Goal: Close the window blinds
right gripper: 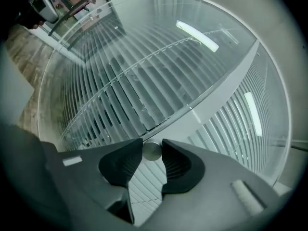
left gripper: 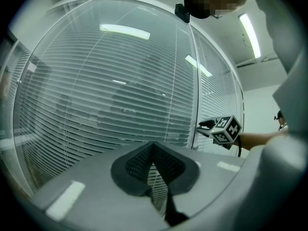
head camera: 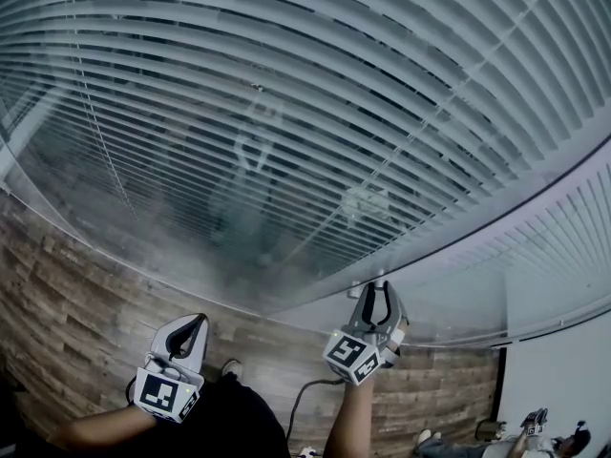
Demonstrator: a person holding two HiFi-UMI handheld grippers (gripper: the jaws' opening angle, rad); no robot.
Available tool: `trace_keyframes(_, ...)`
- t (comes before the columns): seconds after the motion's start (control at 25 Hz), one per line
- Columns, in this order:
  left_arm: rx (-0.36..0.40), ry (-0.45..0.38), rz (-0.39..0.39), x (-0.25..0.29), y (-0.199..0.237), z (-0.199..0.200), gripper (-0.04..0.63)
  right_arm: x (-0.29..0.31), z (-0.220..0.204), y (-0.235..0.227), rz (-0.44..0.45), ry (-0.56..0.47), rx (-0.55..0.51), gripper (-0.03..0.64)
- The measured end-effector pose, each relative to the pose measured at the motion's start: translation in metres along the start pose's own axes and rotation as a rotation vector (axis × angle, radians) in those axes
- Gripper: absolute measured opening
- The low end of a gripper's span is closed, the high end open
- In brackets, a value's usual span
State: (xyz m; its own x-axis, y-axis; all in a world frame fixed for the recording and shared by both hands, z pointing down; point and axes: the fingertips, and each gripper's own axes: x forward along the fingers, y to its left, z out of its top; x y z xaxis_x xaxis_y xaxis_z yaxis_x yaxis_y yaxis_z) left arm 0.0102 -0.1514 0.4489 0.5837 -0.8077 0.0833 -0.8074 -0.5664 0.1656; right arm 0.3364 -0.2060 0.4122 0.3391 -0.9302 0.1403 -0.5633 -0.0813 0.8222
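White slatted blinds (head camera: 286,113) hang behind a glass pane, with dark gaps showing between the slats (right gripper: 120,100). A small round metal knob (right gripper: 152,151) sits on the pale window frame (head camera: 458,284) between two panes. My right gripper (head camera: 379,290) reaches up to that frame, and in the right gripper view (right gripper: 152,148) its two dark pads press on the knob from both sides. My left gripper (head camera: 183,336) hangs low at the left, away from the glass, with its jaw tips touching and nothing between them (left gripper: 153,146). The left gripper view shows the right gripper (left gripper: 206,126) at the frame.
Wood-pattern planks (head camera: 57,294) run under the window. A grey cable (head camera: 305,394) trails near my body, and my shoe (head camera: 232,368) shows below. Another person (head camera: 544,437) with a gripper is at the bottom right, beside a second blind panel (head camera: 573,227).
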Motion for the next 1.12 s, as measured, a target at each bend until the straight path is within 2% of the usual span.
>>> trace_keyframes(0.08,-0.003,0.001,0.001,0.0,0.001,0.0,0.002,0.0,0.0,-0.002,0.007,-0.008,0.065,0.128)
trace_keyframes(0.12,-0.004,0.001,0.002,0.001,0.001,0.0,0.002,0.0,-0.001,-0.003,0.032,-0.024,0.17,0.127)
trace_keyframes(0.24,-0.007,0.004,0.001,0.002,0.0,0.0,0.002,0.001,-0.007,-0.011,0.136,-0.09,0.681,0.127)
trace_keyframes(0.28,-0.007,0.004,0.0,0.003,0.0,0.0,0.002,0.002,-0.009,-0.014,0.156,-0.106,0.82,0.127)
trace_keyframes(0.36,-0.008,0.004,-0.001,0.003,0.0,0.0,0.002,0.002,-0.012,-0.016,0.182,-0.126,1.014,0.127)
trace_keyframes(0.48,-0.009,0.005,-0.007,0.003,-0.002,0.0,0.002,0.003,-0.015,-0.018,0.228,-0.146,1.24,0.127)
trace_keyframes(0.72,-0.013,0.011,-0.016,0.004,-0.005,-0.002,0.002,0.005,-0.018,-0.021,0.323,-0.162,1.592,0.127)
trace_keyframes(0.88,-0.023,0.018,-0.016,0.004,-0.005,-0.004,0.002,0.005,-0.028,-0.019,0.329,-0.128,1.796,0.127)
trace_keyframes(1.04,-0.029,0.017,-0.015,0.002,-0.004,-0.004,0.002,0.007,-0.031,-0.02,0.336,-0.135,1.853,0.127)
trace_keyframes(1.12,-0.033,0.015,-0.013,0.0,-0.003,-0.004,0.002,0.006,-0.026,-0.02,0.34,-0.144,1.797,0.129)
